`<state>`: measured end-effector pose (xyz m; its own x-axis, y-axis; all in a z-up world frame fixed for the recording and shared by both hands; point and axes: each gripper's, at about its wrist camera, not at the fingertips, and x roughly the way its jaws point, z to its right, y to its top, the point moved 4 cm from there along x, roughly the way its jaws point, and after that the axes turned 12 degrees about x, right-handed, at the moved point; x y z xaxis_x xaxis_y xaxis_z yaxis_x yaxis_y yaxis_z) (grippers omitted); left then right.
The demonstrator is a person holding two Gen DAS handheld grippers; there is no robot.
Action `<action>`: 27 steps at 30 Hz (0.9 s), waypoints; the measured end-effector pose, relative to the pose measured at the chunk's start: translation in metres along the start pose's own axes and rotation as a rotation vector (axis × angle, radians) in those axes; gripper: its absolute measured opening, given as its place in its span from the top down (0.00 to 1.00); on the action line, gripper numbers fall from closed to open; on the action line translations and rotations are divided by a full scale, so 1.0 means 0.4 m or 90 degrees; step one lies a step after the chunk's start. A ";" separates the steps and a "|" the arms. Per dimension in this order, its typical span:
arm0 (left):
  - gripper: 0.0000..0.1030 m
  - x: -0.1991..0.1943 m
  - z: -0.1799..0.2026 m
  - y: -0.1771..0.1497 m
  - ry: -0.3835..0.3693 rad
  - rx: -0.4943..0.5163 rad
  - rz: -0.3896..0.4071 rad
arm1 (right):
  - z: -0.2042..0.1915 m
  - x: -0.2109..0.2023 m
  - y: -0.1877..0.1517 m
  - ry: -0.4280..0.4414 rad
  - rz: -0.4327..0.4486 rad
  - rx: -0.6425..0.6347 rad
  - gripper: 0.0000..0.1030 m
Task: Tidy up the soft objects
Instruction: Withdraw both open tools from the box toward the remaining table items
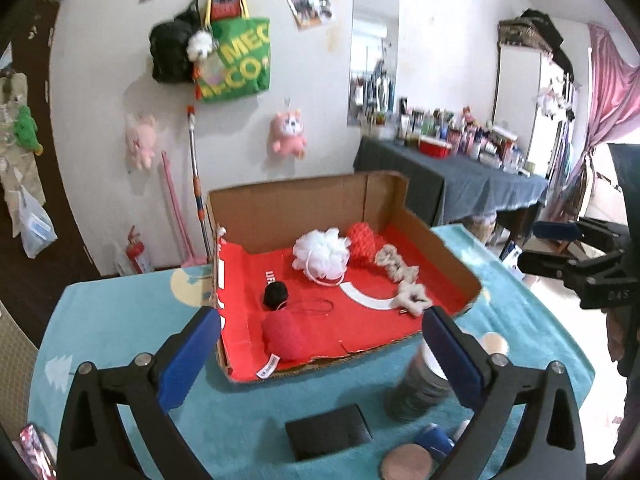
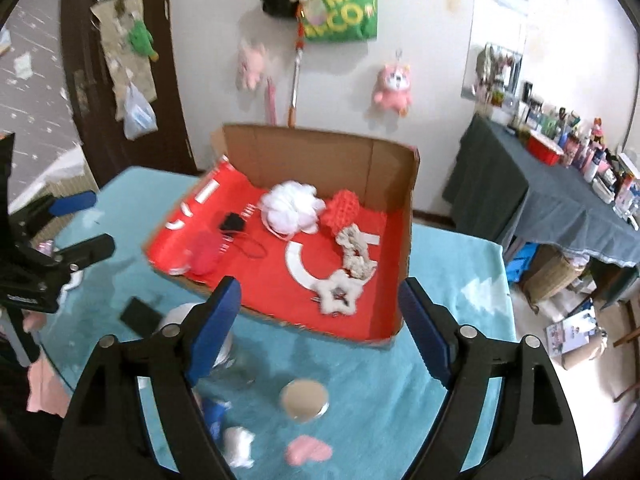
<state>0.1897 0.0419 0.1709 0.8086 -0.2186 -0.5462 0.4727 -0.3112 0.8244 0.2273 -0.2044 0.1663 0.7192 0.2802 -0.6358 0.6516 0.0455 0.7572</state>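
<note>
Both the left gripper [image 1: 320, 344] and right gripper [image 2: 320, 320] hang wide open and empty above the cardboard box [image 1: 304, 200], so next comes fetching the pink heart [image 2: 309, 450] at six o'clock.

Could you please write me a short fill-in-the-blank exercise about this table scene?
1. The white bath pouf lies inside the cardboard ____.
2. The inside floor of the tray is coloured ____.
3. The pink heart lies on the ____ tablecloth.
4. Both claws, left and right, hold ____.

Answers: tray; red; teal; nothing
</note>
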 end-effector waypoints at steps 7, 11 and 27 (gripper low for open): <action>0.00 -0.129 0.071 -0.071 0.005 -0.032 0.061 | -0.051 -0.151 -0.110 -0.010 0.102 -0.010 0.13; 0.00 -0.162 0.112 -0.127 0.026 -0.047 0.082 | -0.063 -0.197 -0.183 -0.023 0.144 0.004 0.08; 0.00 -0.101 0.205 -0.328 0.085 -0.054 0.068 | -0.049 -0.124 -0.426 -0.092 0.179 0.060 0.08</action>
<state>0.0664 0.0158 0.0726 0.8921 -0.1200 -0.4356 0.4053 -0.2133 0.8889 0.0760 -0.2072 0.0717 0.8964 0.1296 -0.4239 0.4375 -0.1046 0.8931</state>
